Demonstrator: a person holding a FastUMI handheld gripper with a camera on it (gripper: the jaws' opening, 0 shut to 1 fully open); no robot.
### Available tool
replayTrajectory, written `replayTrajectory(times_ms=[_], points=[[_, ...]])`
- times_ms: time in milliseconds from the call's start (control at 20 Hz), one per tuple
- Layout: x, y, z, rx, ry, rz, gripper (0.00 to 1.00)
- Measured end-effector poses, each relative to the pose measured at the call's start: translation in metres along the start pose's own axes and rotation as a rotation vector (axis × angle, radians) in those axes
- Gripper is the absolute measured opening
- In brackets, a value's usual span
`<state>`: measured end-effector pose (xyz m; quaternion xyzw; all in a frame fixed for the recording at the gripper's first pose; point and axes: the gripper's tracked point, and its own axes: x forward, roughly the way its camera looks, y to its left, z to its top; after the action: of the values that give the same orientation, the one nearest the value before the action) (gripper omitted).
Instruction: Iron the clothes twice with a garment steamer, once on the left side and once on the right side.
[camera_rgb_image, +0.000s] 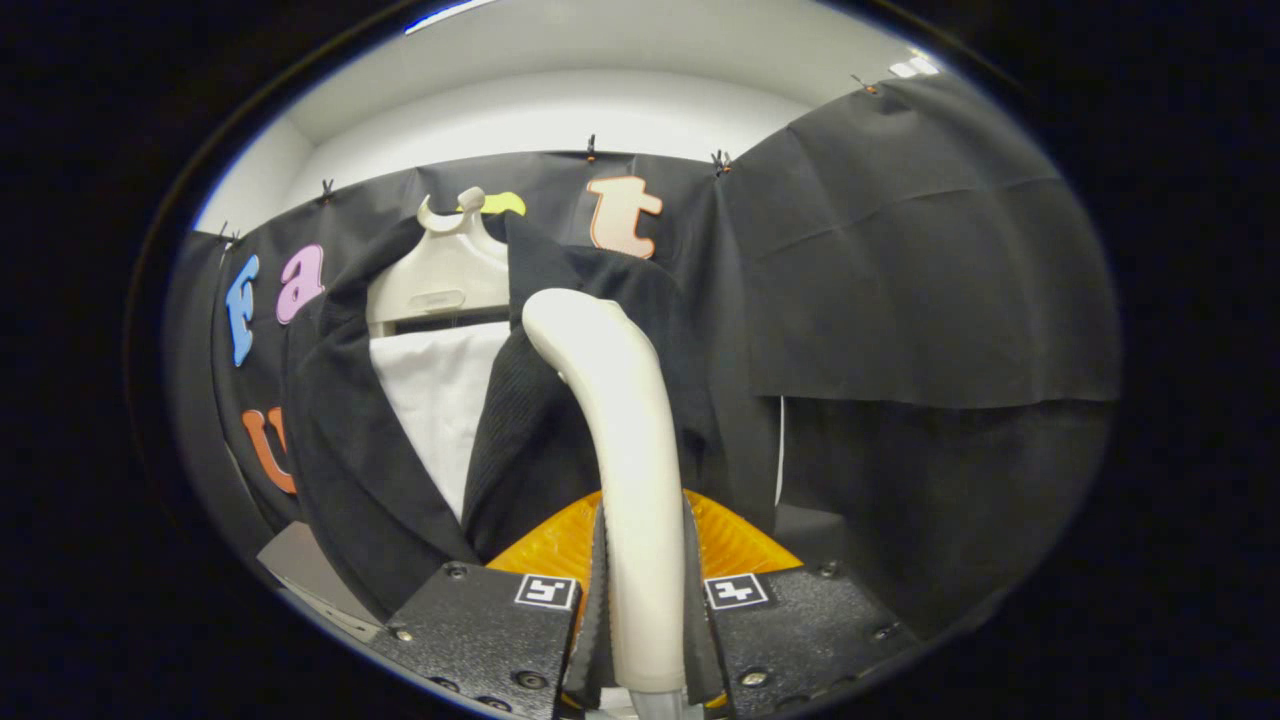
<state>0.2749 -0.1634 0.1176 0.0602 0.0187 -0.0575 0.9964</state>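
The gripper (645, 600) was clenched on the cream handle of the garment steamer (620, 440), both fingers pressing its sides. The steamer's curved head rested against the right lapel of a dark jacket (540, 420). The jacket hung over a white shirt (440, 390) on a cream hanger (440, 275).

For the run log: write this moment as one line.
gripper: shut on steamer | steamer head: against jacket, lapel right of white shirt | jacket: on hanger
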Motion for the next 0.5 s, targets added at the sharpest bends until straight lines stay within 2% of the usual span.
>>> replayTrajectory(times_ms=[500], points=[[-0.015,0.004,-0.053,-0.031,0.071,-0.065,0.34]])
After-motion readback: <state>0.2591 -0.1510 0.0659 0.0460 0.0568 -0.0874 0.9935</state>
